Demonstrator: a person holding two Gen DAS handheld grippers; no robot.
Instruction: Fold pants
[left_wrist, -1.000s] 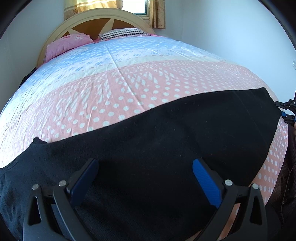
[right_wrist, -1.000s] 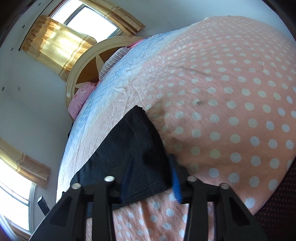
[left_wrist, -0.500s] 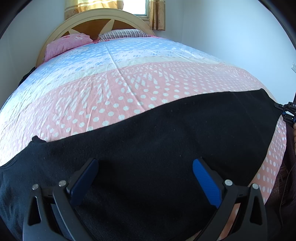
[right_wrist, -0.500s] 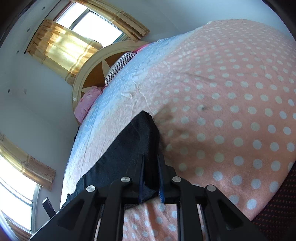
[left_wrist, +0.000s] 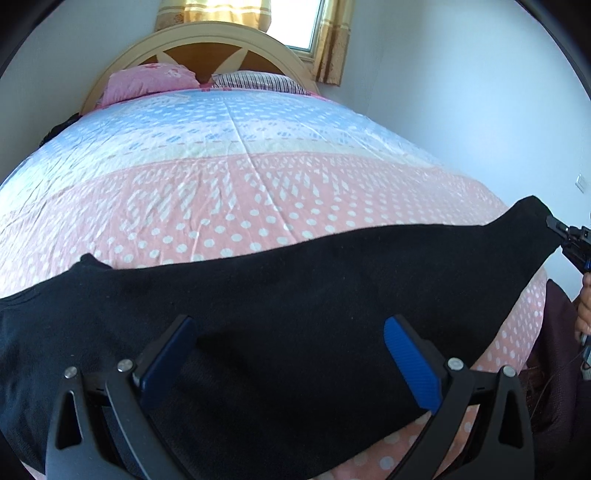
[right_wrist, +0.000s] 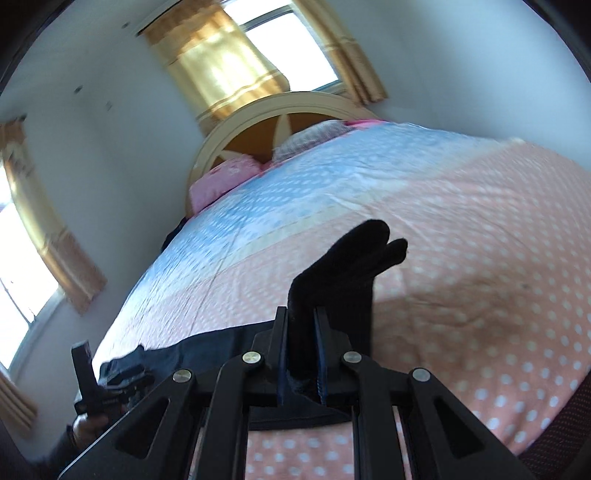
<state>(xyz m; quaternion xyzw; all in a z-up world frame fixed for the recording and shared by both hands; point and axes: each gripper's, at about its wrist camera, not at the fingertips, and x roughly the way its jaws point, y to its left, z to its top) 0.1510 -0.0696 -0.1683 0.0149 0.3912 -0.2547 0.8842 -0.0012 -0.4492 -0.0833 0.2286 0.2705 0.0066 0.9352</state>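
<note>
Two handheld grippers work over one pair of black fabric pants (left_wrist: 295, 288), which lies crosswise on the near part of a bed covered by a polka-dot bedspread in pink and light blue bands (left_wrist: 236, 177).

Left gripper (left_wrist: 291, 354): seen from its own camera, the blue-padded jaws stand wide apart, one at 7 o'clock and one at 5 o'clock in the frame. Black cloth fills the space below and between them, but neither pad presses on it. Whether the pads touch the cloth surface cannot be told.

Right gripper (right_wrist: 301, 350): in its own camera, the jaws have just been closing and now stand nearly together, clamped on a bunched end of the pants. The pinched cloth rises from between the pads and flops forward toward 12 o'clock, clear of the bedspread. In the left wrist view this same gripper appears at 3 o'clock, with the pants corner drawn up to a raised point at its tips; part of the person's hand shows just below it.

Pants position: the main body runs from 9 o'clock to 3 o'clock across the left wrist view, flat on the pink band, with only the right-hand end lifted.

Background at 12 o'clock: an arched cream wooden headboard (left_wrist: 207, 48), a pink pillow (left_wrist: 147, 81), a striped pillow (left_wrist: 255, 79) beside it, and yellow curtains (right_wrist: 218, 62) at the window.
</note>
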